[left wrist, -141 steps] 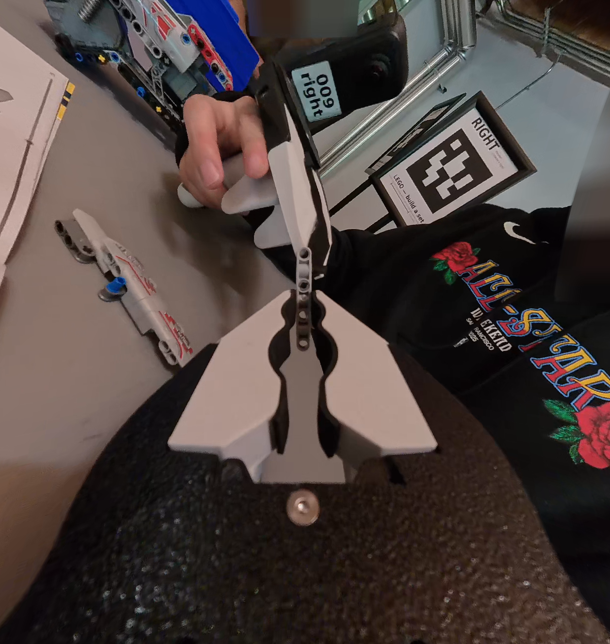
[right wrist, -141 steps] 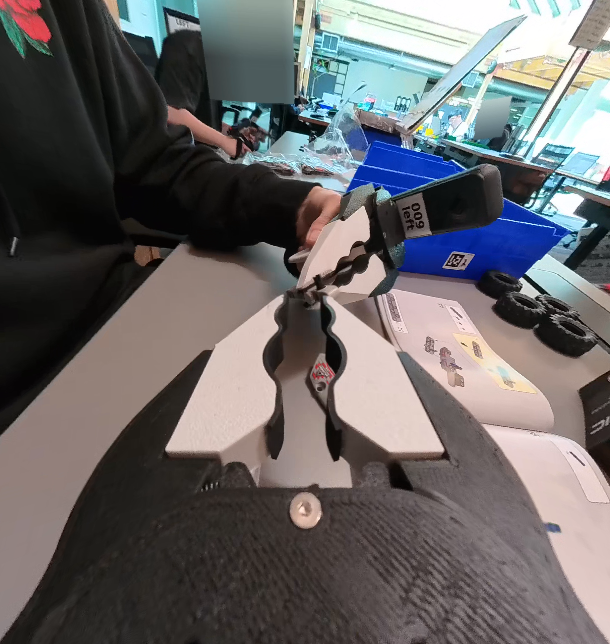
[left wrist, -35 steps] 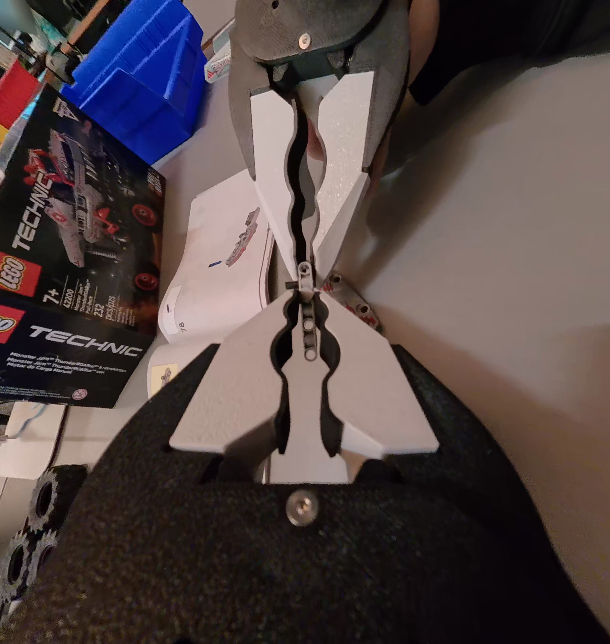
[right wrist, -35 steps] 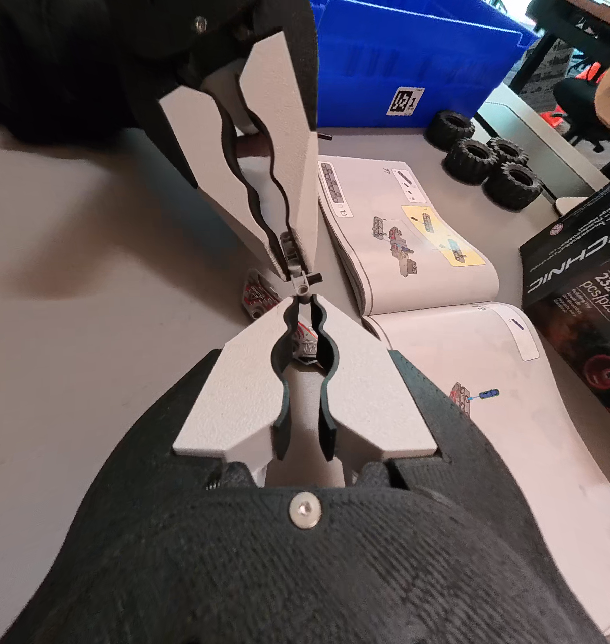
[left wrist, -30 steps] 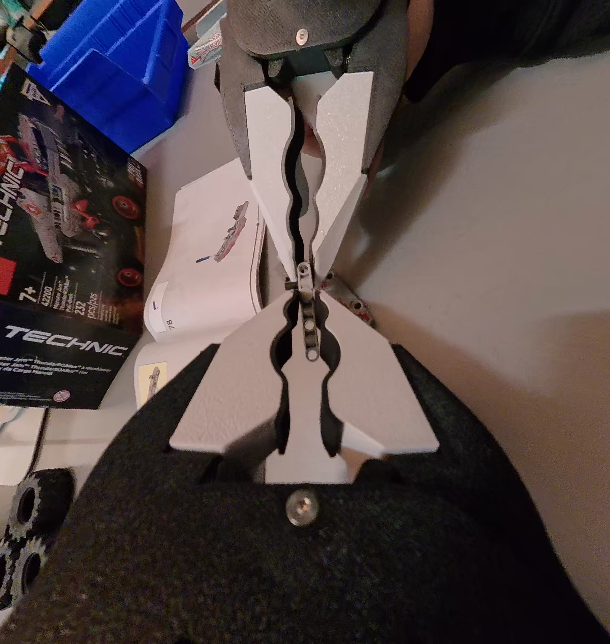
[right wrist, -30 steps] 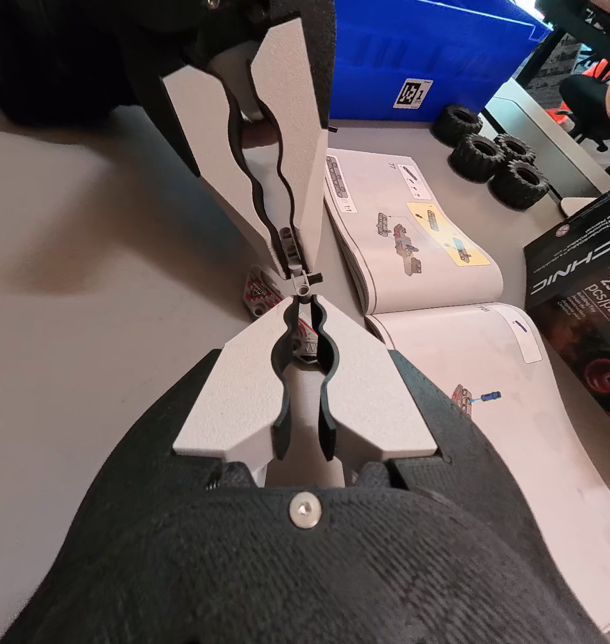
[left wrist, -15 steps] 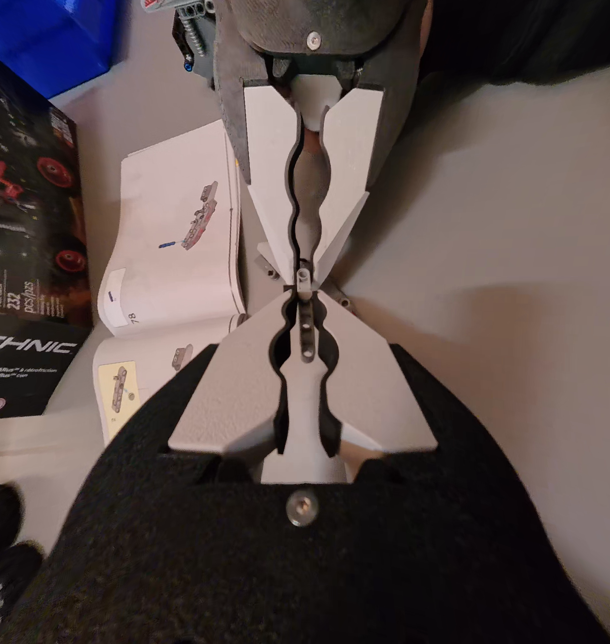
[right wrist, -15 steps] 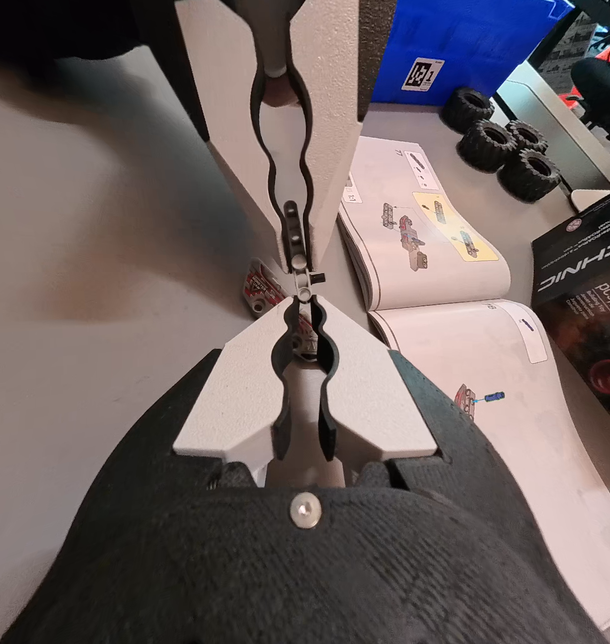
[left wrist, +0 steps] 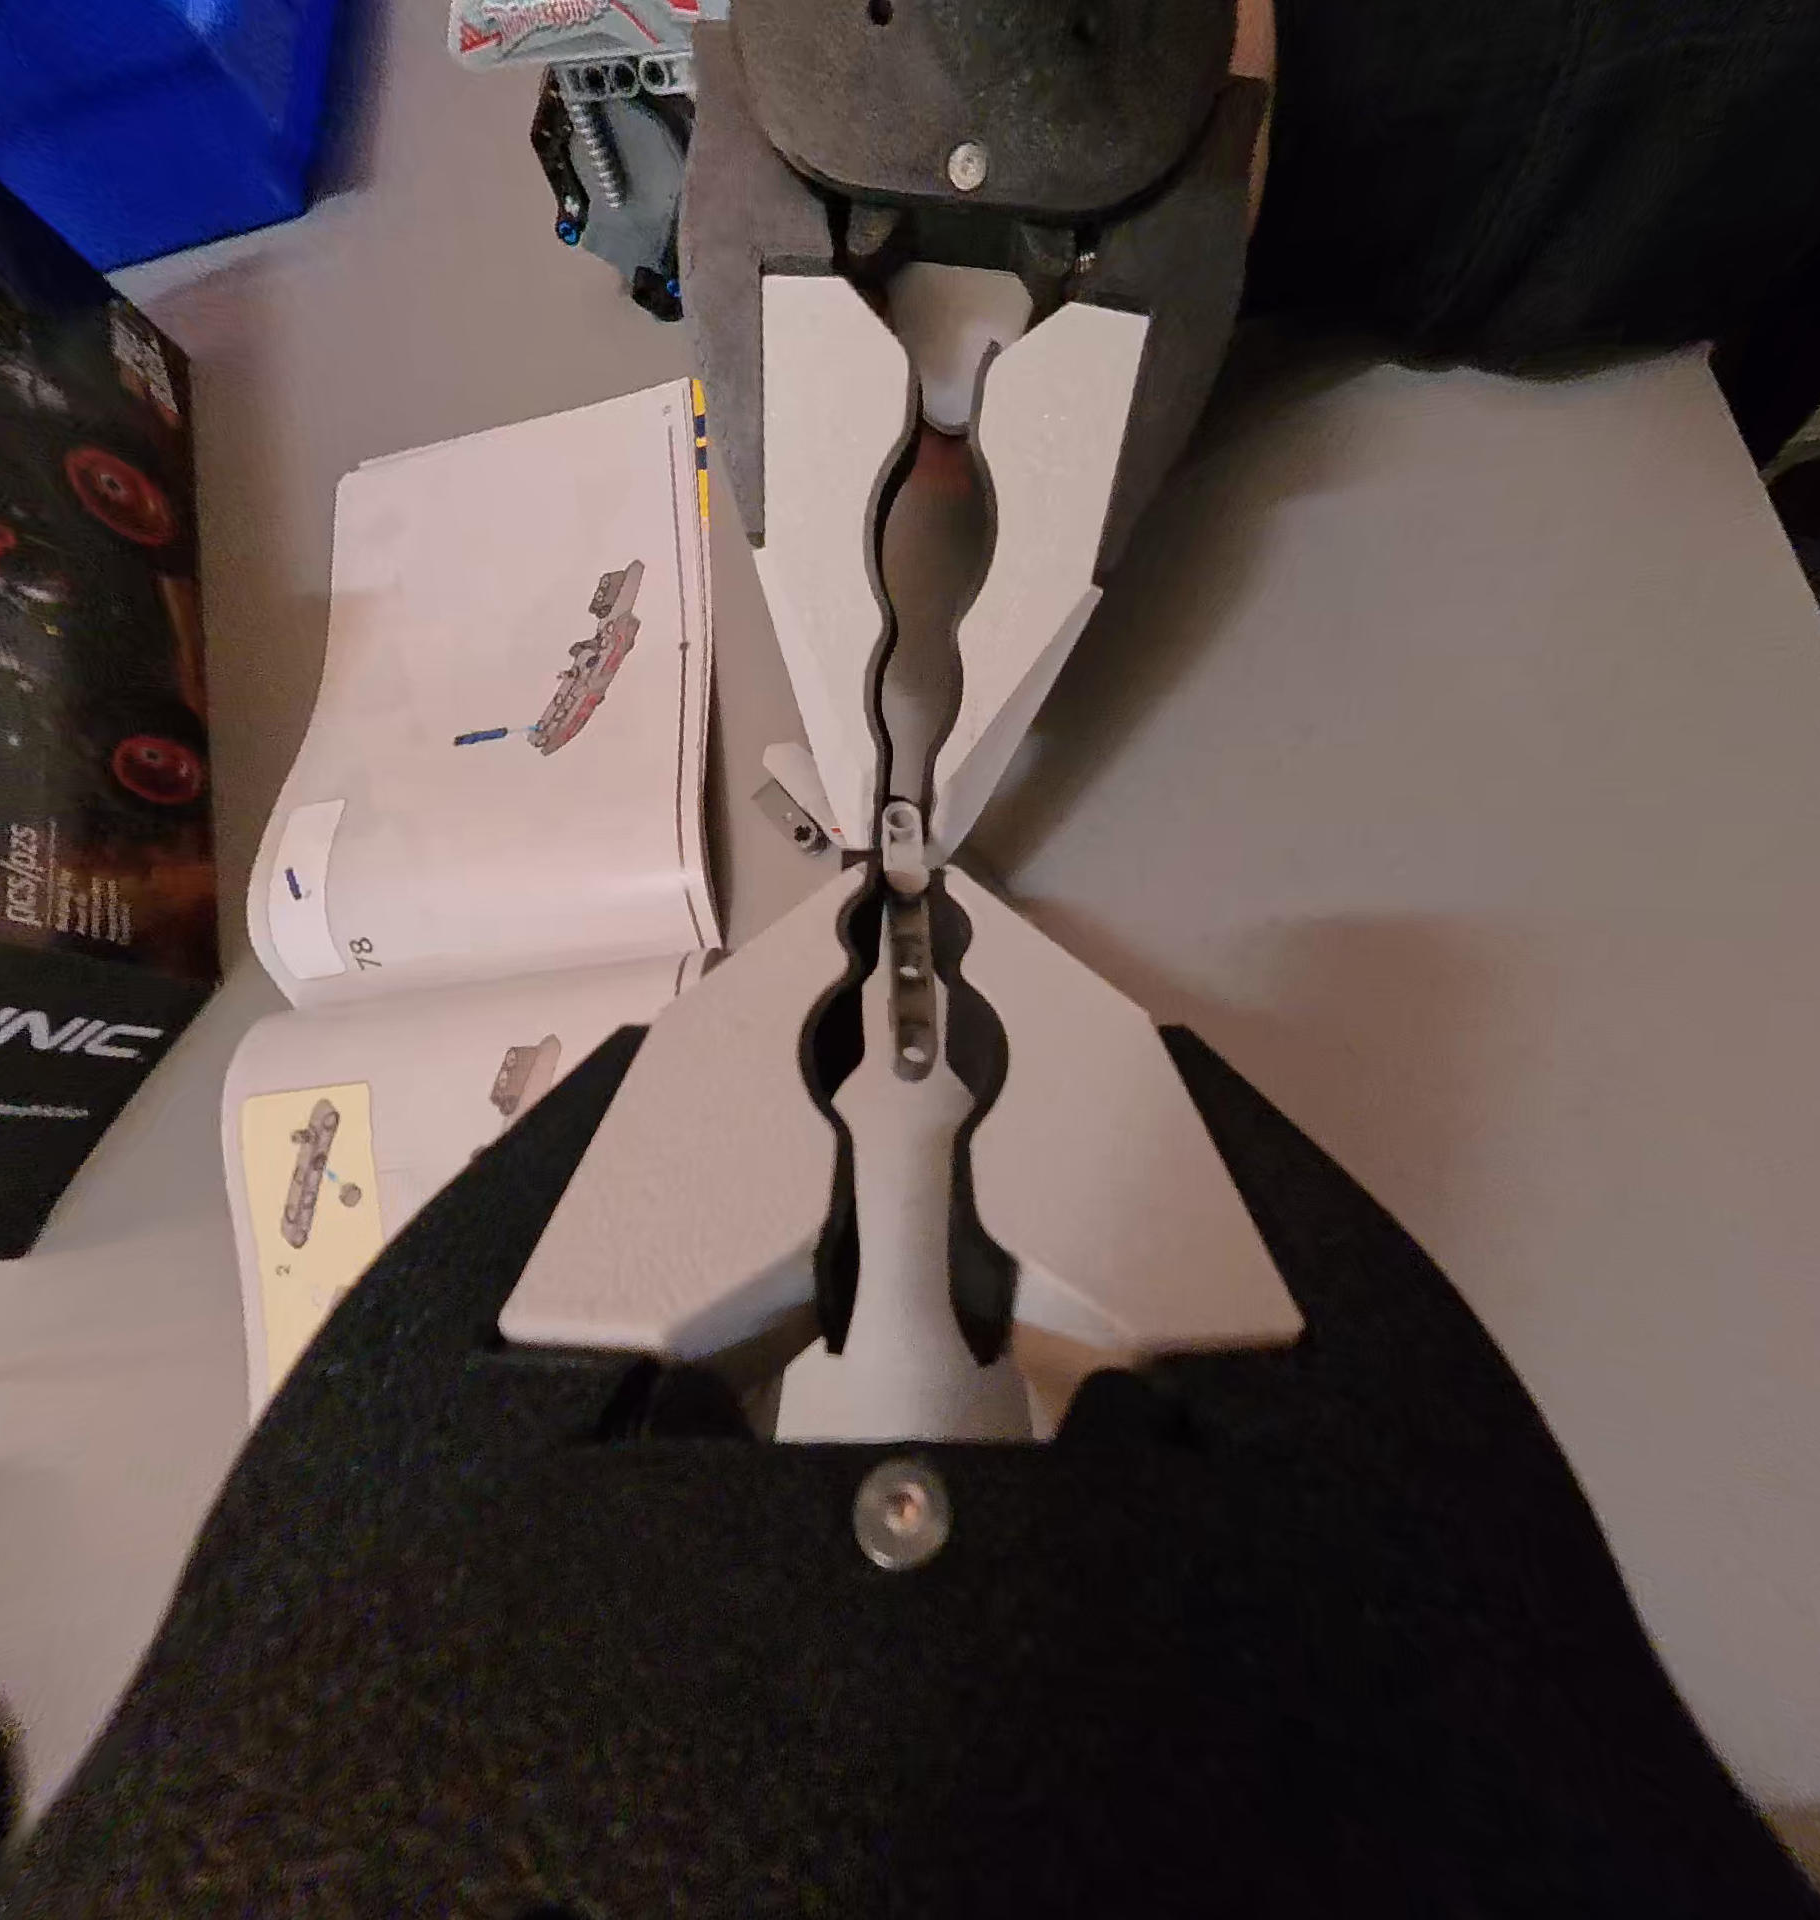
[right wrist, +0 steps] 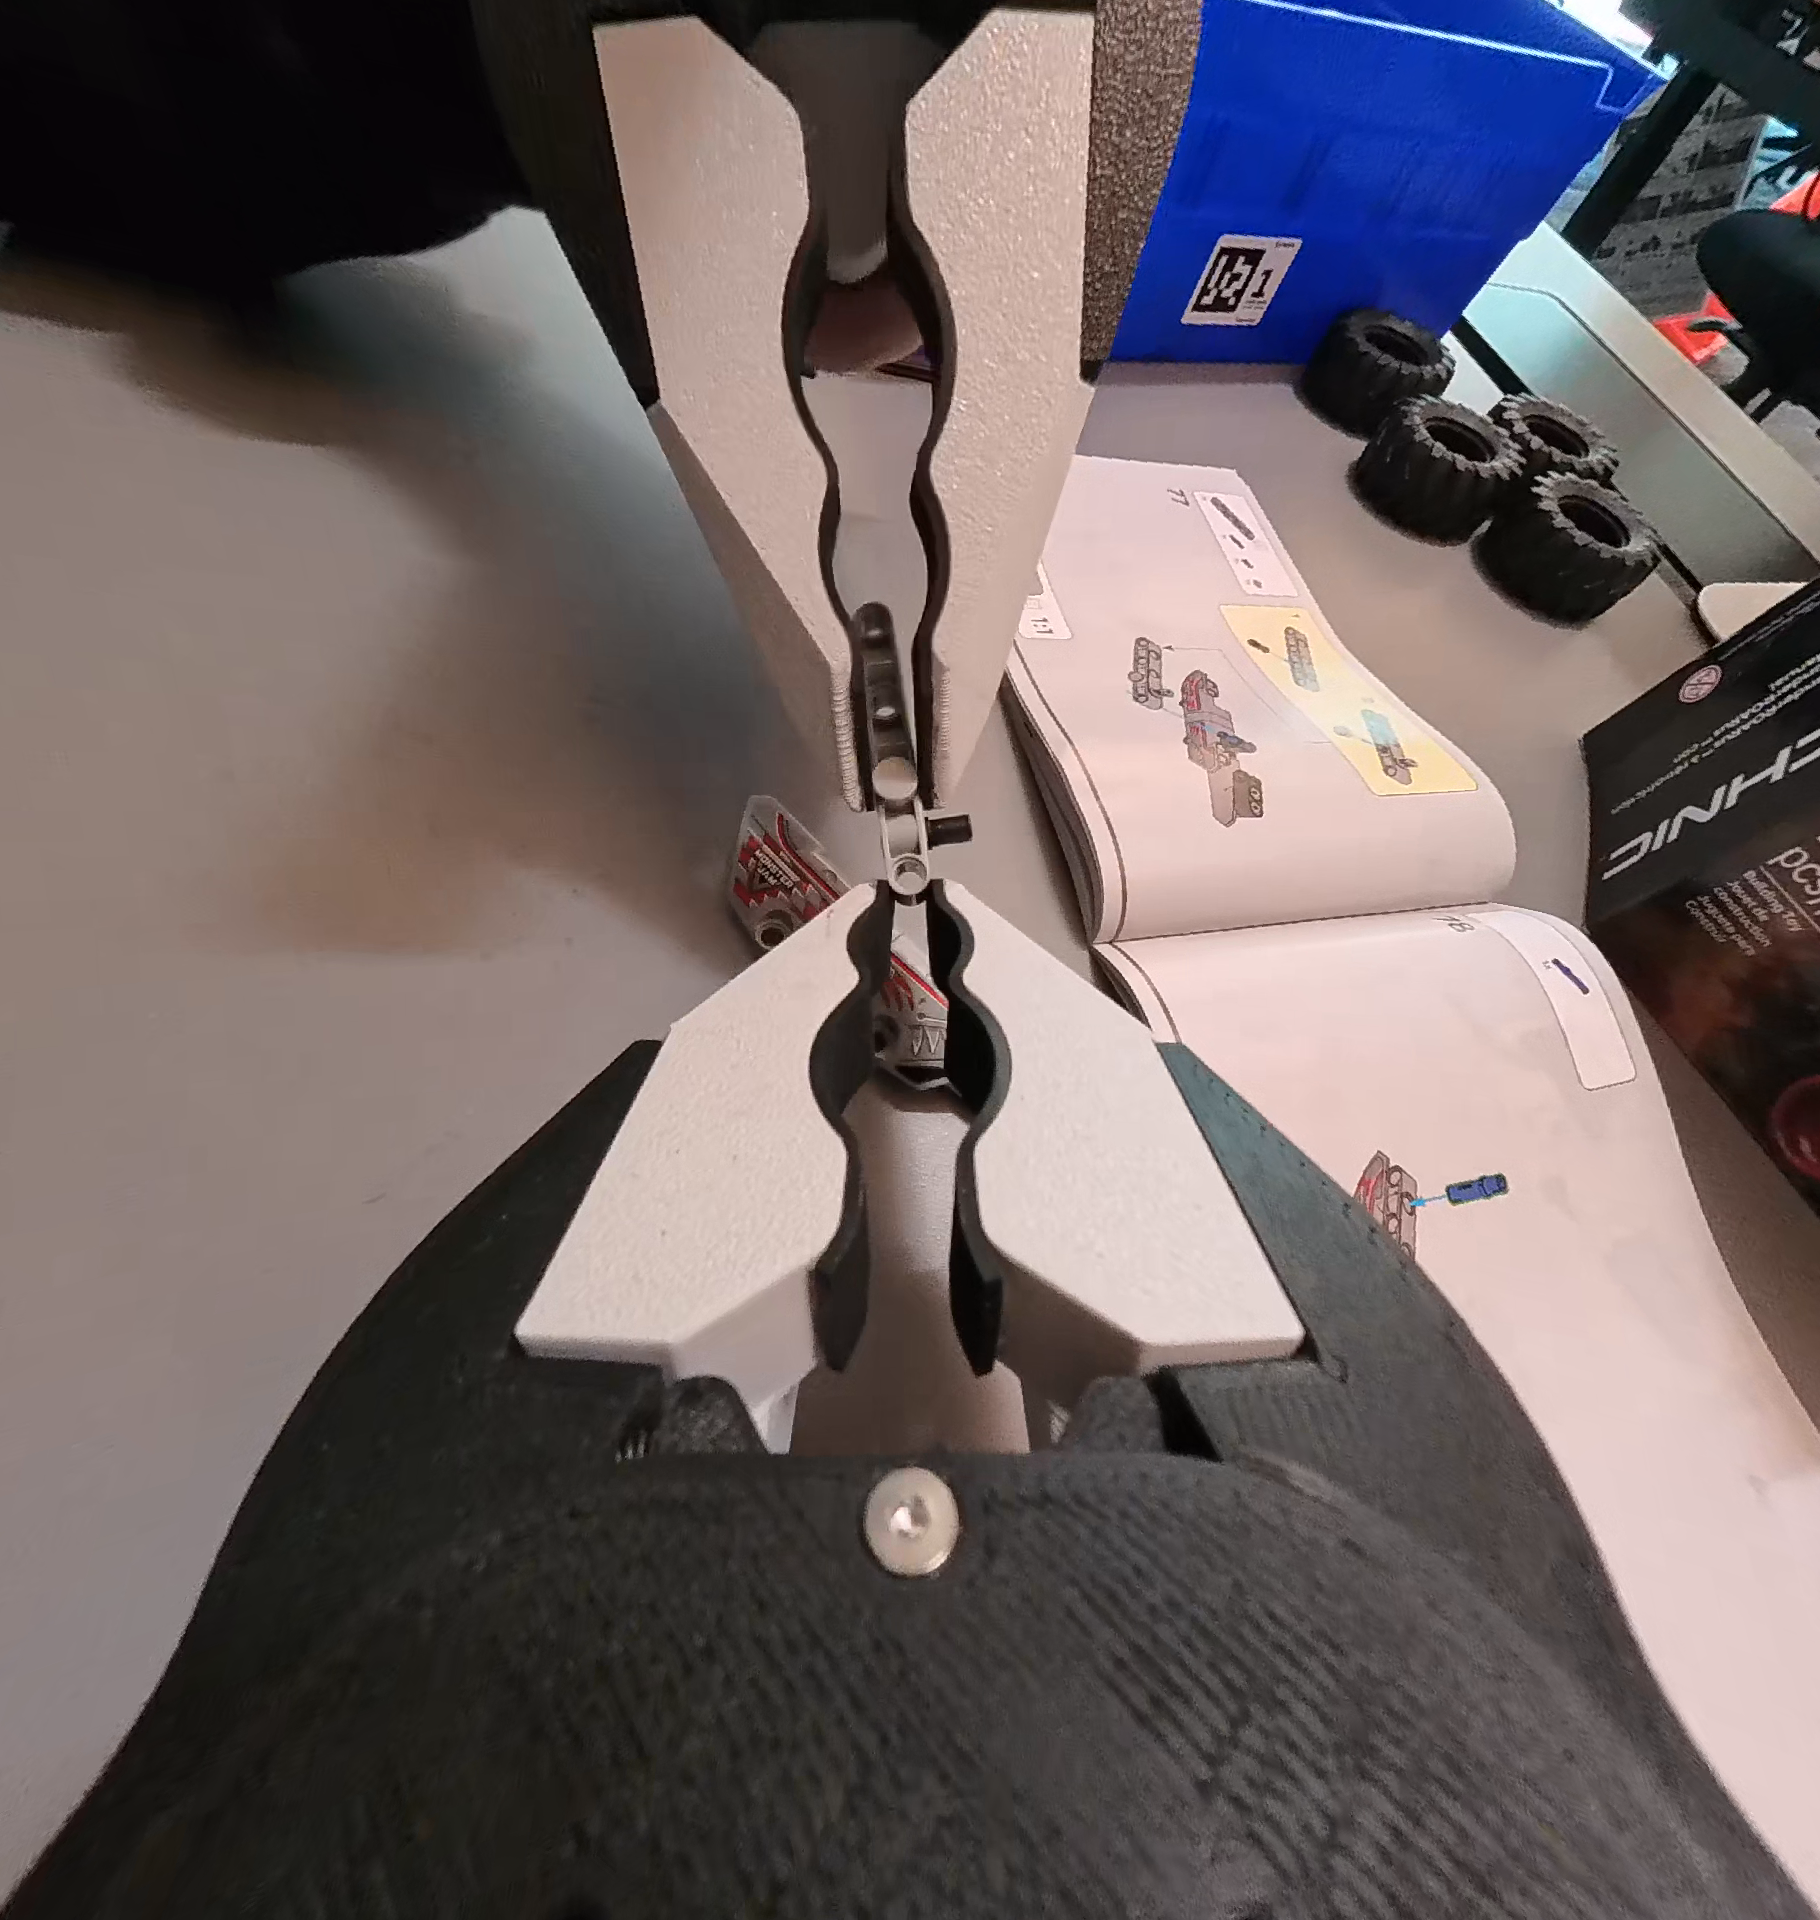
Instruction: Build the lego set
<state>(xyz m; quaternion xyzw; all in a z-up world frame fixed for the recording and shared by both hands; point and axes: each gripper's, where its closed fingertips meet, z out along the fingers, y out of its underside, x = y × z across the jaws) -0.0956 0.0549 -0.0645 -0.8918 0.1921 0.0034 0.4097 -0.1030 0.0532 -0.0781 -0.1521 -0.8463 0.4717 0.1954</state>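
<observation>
2 wrist views facing each other, close, sharing booklet (left wrist: 501, 665)

Left gripper (left wrist: 901, 904) is clamped on a dark grey beam (left wrist: 911, 997). Right gripper (left wrist: 906, 821) meets it tip to tip, pinching a light grey connector (left wrist: 904, 847). Open instruction booklet (left wrist: 490, 727) lies left on the table (left wrist: 1405, 727).

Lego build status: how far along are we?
Done: a partial chassis sits by the blue bin. In hand: left tool grips a dark beam, right tool grips a light grey connector, meeting tip to tip; seating unclear. Left: four tyres lie loose, a stickered panel lies unattached.
</observation>
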